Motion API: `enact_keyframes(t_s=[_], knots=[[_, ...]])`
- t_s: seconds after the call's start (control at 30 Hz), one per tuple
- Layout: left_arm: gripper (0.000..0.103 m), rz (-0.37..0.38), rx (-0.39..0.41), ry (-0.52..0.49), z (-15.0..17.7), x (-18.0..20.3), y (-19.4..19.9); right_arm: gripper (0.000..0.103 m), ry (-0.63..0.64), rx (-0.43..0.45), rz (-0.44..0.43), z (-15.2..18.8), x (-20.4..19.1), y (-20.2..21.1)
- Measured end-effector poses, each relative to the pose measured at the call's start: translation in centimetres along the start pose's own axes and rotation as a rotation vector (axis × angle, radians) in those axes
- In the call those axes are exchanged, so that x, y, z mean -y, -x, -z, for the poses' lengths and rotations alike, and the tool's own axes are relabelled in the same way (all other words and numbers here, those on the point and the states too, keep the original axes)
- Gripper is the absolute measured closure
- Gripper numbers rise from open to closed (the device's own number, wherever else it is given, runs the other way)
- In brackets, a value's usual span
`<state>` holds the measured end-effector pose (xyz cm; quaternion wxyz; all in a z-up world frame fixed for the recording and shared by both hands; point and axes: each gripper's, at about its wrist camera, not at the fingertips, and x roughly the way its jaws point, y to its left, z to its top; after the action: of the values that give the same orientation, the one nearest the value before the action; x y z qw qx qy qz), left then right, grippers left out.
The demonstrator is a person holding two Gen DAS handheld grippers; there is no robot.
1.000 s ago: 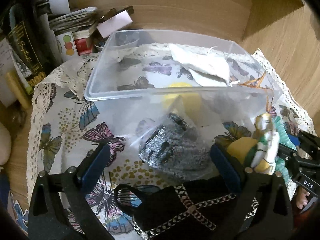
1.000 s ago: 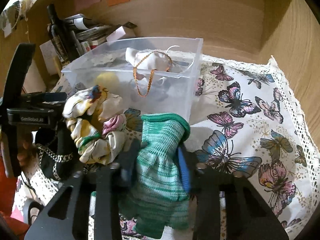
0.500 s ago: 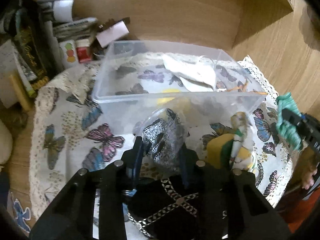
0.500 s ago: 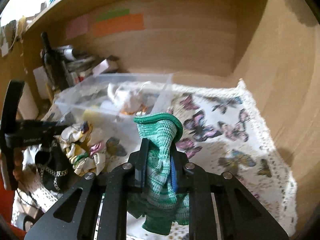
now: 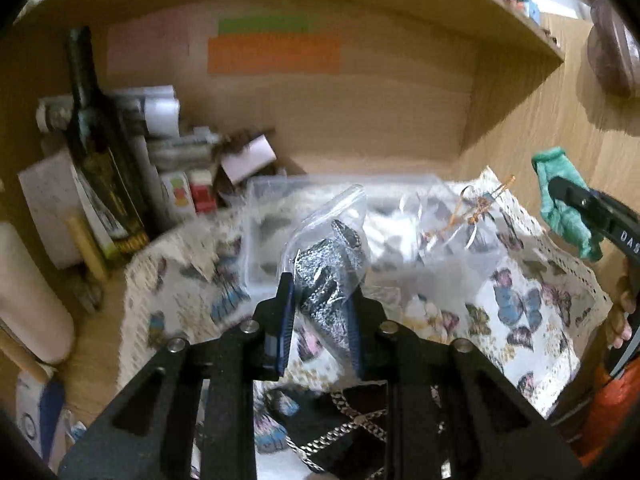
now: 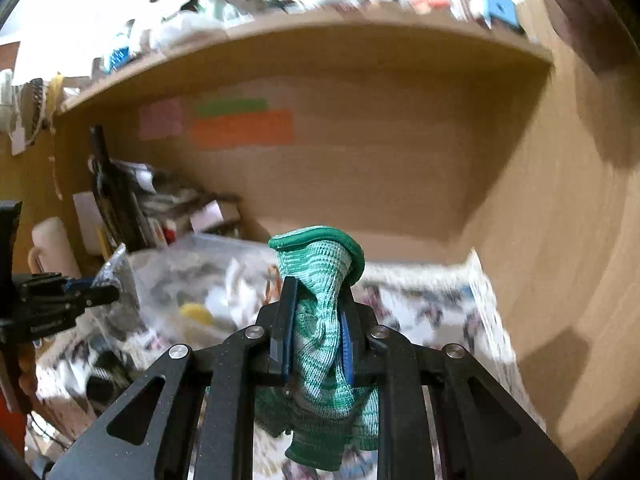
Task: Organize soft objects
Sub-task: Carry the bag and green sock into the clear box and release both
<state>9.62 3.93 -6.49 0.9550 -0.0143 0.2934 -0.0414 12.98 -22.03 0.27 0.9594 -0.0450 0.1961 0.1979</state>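
Observation:
My left gripper (image 5: 320, 300) is shut on a clear plastic bag with a glittery silver-black item (image 5: 326, 268) and holds it up in front of the clear plastic bin (image 5: 264, 240). My right gripper (image 6: 316, 312) is shut on a green knitted glove (image 6: 320, 320), raised high above the table; it also shows at the right edge of the left wrist view (image 5: 560, 204). The bin holds a white pouch with an orange cord (image 5: 472, 216) and a yellow item (image 6: 196, 312). A black item with a chain pattern (image 5: 352, 424) lies on the butterfly cloth (image 5: 528, 312) under my left gripper.
A dark bottle (image 5: 100, 152), books and small boxes (image 5: 192, 192) crowd the back left of the wooden alcove. A shelf (image 6: 320, 40) runs overhead. Coloured sticky notes (image 5: 272, 52) are on the back wall. A wooden side wall (image 6: 560, 240) stands at the right.
Both grippers closed on their items and lifted: the left raised the bagged glittery item off the cloth, the right raised the green glove high. The floral scrunchie has dropped out of view.

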Motion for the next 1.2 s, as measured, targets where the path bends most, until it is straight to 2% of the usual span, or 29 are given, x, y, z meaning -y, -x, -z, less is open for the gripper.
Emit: enact_keyframes(t_s=[0.2, 0.43, 0.57, 0.77, 0.9, 1.0, 1.1, 1.2], knots=[[0.08, -0.042, 0.072, -0.001, -2.4, -0.8, 0.4, 0.087, 0.06, 0.067, -0.034, -3.5, -1.9, -1.4], [0.08, -0.064, 0.044, 0.024, -4.6, -2.2, -2.3, 0.087, 0.116, 0.067, -0.029, -5.8, -3.6, -4.4], [0.079, -0.05, -0.023, 0.034, -4.9, -2.9, -5.2, 0.087, 0.138, -0.015, -0.011, -4.9, -3.8, -7.8], [0.079, -0.031, -0.13, 0.02, -4.3, -3.2, -9.4, 0.087, 0.132, -0.206, -0.018, -2.3, -3.1, -13.3], [0.079, -0.039, -0.165, -0.012, -3.9, -2.7, -10.9, 0.087, 0.135, -0.31, -0.023, -0.7, -2.8, -16.1], [0.077, -0.047, -0.168, -0.034, -3.7, -2.2, -11.2, 0.087, 0.155, -0.356, -0.014, 0.4, -3.0, -17.2], [0.066, -0.042, -0.175, -0.054, -3.5, -1.6, -11.2, 0.086, 0.158, -0.377, -0.017, 0.9, -2.8, -17.4], [0.049, -0.037, -0.171, -0.058, -3.4, -1.3, -10.8, 0.079, 0.168, -0.387, -0.015, 1.0, -2.7, -17.1]])
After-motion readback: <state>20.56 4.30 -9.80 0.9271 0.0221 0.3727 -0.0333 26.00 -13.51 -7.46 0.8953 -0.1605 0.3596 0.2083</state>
